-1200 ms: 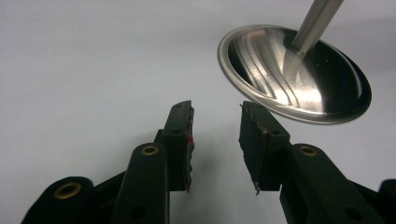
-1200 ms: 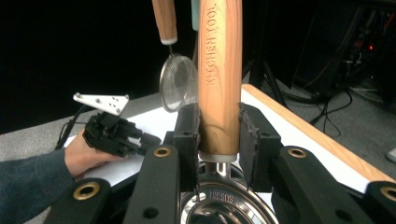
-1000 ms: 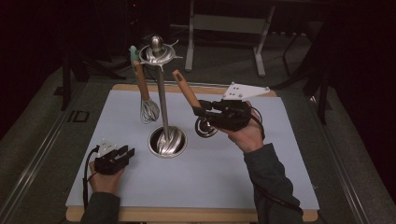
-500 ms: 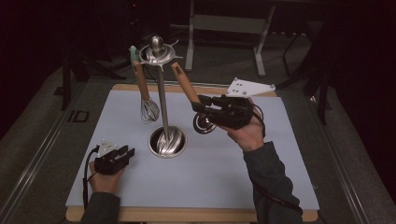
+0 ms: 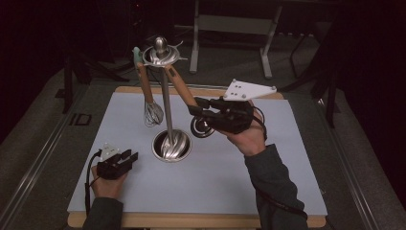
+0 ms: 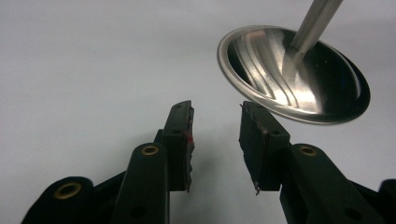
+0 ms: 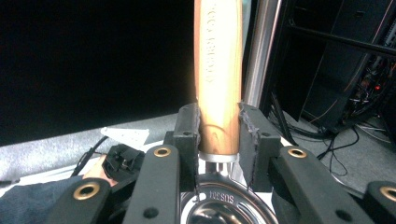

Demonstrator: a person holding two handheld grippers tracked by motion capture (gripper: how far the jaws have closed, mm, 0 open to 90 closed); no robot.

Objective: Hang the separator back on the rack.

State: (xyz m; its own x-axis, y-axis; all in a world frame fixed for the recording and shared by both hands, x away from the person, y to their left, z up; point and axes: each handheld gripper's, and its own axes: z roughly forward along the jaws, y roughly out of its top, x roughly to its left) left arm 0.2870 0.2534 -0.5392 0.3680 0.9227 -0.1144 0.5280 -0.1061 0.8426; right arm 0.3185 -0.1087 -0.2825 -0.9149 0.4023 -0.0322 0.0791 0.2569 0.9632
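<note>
Pale mat (image 5: 239,172); right tool (image 5: 197,109) clamped on ladle (image 5: 184,93), left tool (image 5: 130,157) agape, empty.

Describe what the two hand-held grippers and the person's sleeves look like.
Both hand-held grippers, left and right, are black, each with two flat jaws joined by brass-coloured rivets. The right carries a grey three-cornered plate on top. A black cable trails from the left. The sleeves are dark grey.

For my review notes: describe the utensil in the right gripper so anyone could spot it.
Start at the steel utensil stand mid-table. A wooden-handled ladle leans off its top hooks, clamped by the right gripper. Unlike the hanging whisk, it ends in a shiny round bowl.
</note>
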